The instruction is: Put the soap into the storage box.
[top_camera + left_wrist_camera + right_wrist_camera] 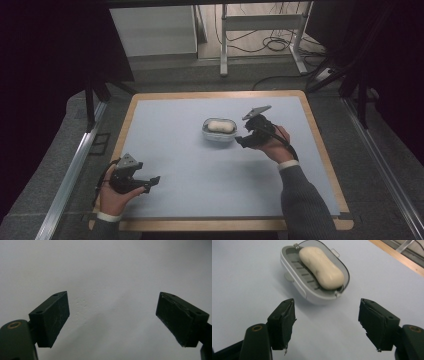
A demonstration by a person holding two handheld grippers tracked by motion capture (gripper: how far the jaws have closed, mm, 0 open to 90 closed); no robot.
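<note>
A pale cream, oval bar of soap (321,267) is seen lying in a light grey, oval plastic soap dish (294,287) with a ribbed floor, and the dish is set near the middle of the pale blue table mat (200,170), slightly toward the far side. The right gripper (241,139) is held just beside the dish, on its right in the high view, with the jaws pointed at it. In the right gripper view those black jaws are spread apart, nothing is caught between them, and the dish is left clear ahead of the pads (283,323); no contact is made. Bare mat is seen under them. Down at the near left corner of the mat, the left gripper (152,183) is held low in the person's hand, well apart from the dish. Its jaws are parted wide over plain mat, nothing gripped. A light wooden border (220,95) is seen framing the mat.
</note>
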